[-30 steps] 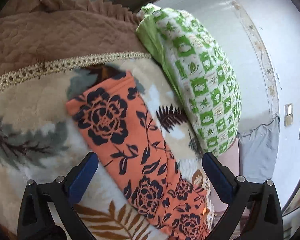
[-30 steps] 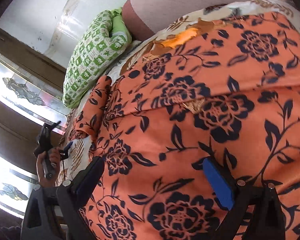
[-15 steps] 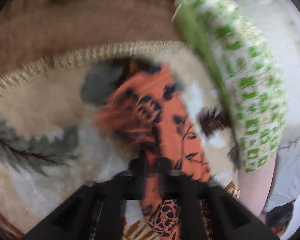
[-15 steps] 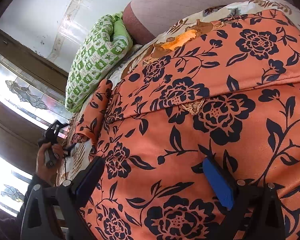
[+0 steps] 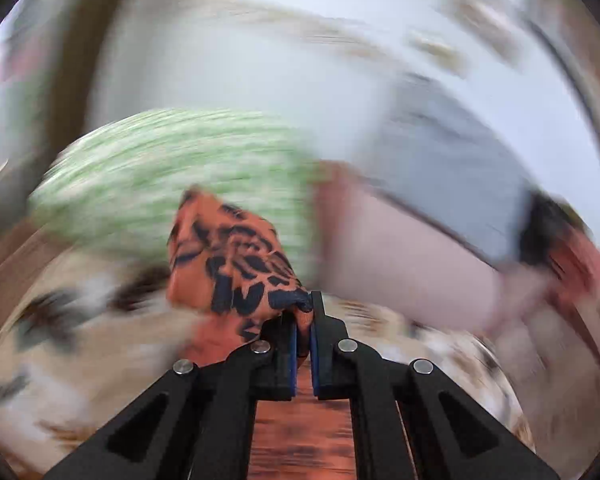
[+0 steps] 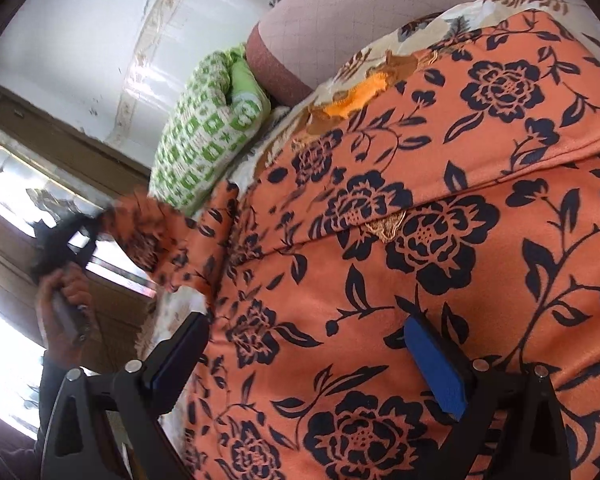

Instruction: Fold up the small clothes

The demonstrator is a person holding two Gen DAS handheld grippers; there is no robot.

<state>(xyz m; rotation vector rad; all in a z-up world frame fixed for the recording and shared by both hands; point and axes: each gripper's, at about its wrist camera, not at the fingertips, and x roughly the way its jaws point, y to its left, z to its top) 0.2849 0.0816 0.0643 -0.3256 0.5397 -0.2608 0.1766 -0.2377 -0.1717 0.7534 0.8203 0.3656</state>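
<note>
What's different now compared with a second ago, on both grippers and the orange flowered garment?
The left gripper, open a second ago, has shut on the sleeve of the orange flowered garment and lifted it off the bedspread. The right gripper stayed open over the garment's body; the green checked pillow is unmoved.

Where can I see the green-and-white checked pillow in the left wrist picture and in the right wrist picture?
Left wrist: the green checked pillow is a blurred band left of centre, behind the pinched orange cloth.
Right wrist: upper left of centre, by the wall.
Shared landmark: the orange floral garment, its end raised by the left gripper.
</note>
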